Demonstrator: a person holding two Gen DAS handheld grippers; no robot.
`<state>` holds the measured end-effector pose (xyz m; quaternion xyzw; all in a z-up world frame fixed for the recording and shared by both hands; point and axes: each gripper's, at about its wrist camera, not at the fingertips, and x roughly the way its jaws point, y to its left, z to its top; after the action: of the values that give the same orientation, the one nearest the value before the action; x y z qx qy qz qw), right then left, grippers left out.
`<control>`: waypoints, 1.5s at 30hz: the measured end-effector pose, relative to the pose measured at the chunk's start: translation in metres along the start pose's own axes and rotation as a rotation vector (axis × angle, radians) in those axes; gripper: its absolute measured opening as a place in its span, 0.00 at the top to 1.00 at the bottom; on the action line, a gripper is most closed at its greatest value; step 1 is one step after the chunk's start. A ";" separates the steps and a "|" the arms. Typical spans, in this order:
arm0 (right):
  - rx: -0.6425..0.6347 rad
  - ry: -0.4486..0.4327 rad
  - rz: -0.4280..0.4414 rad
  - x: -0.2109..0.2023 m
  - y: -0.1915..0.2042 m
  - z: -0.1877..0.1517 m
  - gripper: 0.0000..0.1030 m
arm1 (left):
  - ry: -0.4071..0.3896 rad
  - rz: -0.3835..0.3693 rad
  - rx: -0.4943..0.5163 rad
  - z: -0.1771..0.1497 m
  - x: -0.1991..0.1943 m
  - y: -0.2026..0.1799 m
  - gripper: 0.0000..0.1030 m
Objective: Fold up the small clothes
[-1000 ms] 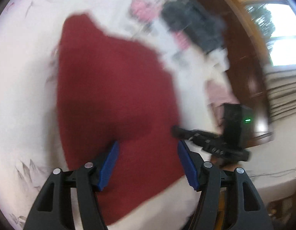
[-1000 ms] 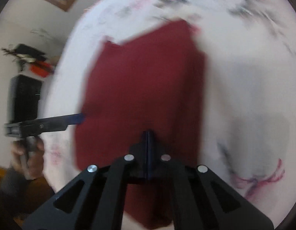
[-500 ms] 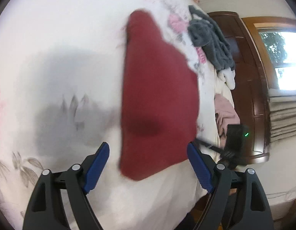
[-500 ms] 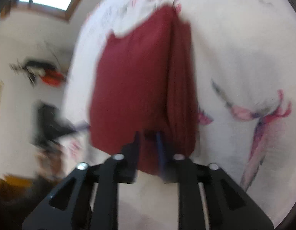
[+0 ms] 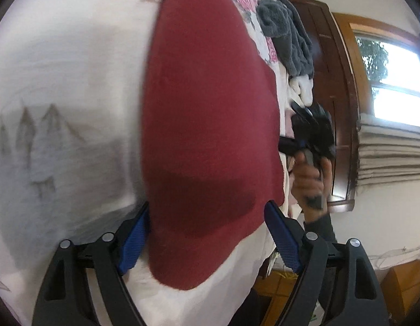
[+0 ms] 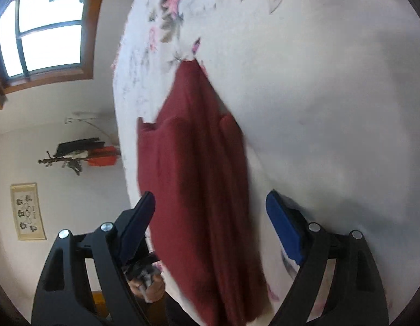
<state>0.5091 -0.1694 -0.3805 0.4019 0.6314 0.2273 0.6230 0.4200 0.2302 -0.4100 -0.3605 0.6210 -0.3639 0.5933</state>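
Left gripper (image 5: 207, 233) hangs low over the bed with its blue pads (image 5: 135, 240) spread wide, one on each side of the near end of the dark red garment (image 5: 210, 114), gripping nothing. That red garment lies flat on the white floral bedspread (image 5: 63, 87), a long folded shape running from just in front of the jaws away toward the far end of the bed. A darker shadow crosses its near part. On the left of it the sheet shows a faint grey printed motif. Beyond it on the far right sits a heap of grey fleecy clothing (image 5: 288, 38), with something white (image 5: 302, 88) just below the heap. A dark wooden headboard (image 5: 335, 103) stands behind, and a bright window (image 5: 394, 81) further right. At the right edge of the bed a hand (image 5: 309, 179) grips the handle of the other tool; the view is too blurred there to say more.

Over to the right gripper (image 6: 210, 217): fingers wide apart as well, blue pad (image 6: 284, 233) on the right, darker one on the left, holding nothing. The red garment (image 6: 199, 190) runs between them, with long lengthwise folds visible along its top, and reaches past the near edge of the frame. White bedspread (image 6: 332, 108) fills the right side; pink flower print sits at the far end. A window (image 6: 44, 35) and a framed picture (image 6: 28, 212) show on the wall to the left, and a hand (image 6: 149, 285) peeks out beneath the left finger.
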 end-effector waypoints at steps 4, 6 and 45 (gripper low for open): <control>-0.032 0.022 -0.001 0.015 0.010 0.011 0.19 | 0.007 -0.019 0.013 0.002 0.008 -0.002 0.21; -0.054 0.038 0.003 0.027 0.019 0.012 0.19 | -0.005 -0.019 -0.009 0.003 0.010 0.001 0.21; -0.266 -0.065 0.019 0.024 0.141 -0.061 0.72 | -0.104 0.198 0.074 -0.032 -0.085 -0.067 0.79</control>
<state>0.4841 -0.0566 -0.2764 0.3290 0.5714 0.3016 0.6888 0.3922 0.2744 -0.3095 -0.2936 0.6081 -0.3070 0.6706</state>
